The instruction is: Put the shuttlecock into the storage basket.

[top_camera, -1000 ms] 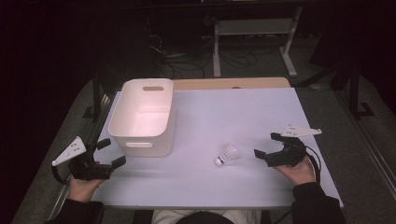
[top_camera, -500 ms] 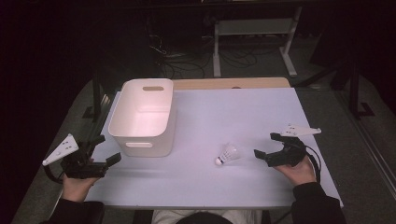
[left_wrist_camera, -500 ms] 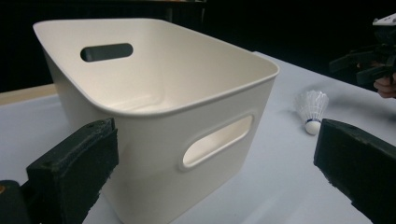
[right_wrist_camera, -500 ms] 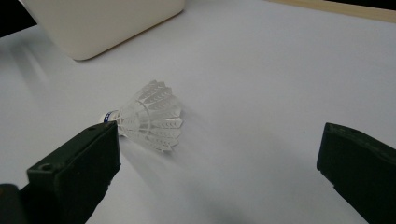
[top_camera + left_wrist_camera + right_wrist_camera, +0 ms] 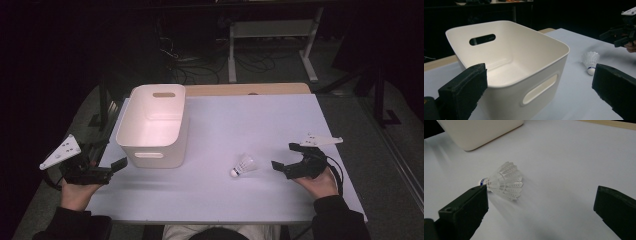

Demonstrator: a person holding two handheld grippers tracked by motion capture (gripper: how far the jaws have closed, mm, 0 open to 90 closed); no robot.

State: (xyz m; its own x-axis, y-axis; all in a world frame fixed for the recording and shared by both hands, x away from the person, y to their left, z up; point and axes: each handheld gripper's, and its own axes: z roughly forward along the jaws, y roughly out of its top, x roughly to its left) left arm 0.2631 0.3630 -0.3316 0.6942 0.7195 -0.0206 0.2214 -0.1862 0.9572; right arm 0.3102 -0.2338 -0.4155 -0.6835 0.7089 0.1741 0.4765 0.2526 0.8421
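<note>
A: Starting nearest the person, what are the hands doing?

B: The person's left hand (image 5: 75, 192) is holding the left gripper (image 5: 111, 170) at the near left edge of the pale lavender table top (image 5: 260, 115), with its black padded jaws standing wide apart and nothing between them. It is pointing at the near short wall of the white plastic bin with cut-out handles (image 5: 152, 125), just beside that wall but not touching it.

A: And on the other side?

B: The right hand (image 5: 317, 182) is gripping the right gripper (image 5: 282, 157) near the table's right edge. Its jaws are also spread wide and holding nothing. They are aiming leftward at the white feathered shuttlecock with a blue-banded cork tip (image 5: 242, 166).

A: Where is that shuttlecock lying?

B: It is lying on its side on the bare table, between the bin and the right gripper, close to the gripper's jaw tips yet apart from them. In the right gripper view its cork is sitting just beyond the left jaw, with the feather skirt fanning toward the open gap.

A: Farther back?

B: The bin is standing upright and empty on the left half of the table. Beyond the far edge, a light metal frame (image 5: 270, 37) and loose cables (image 5: 185, 62) are sitting on the dark floor.
</note>
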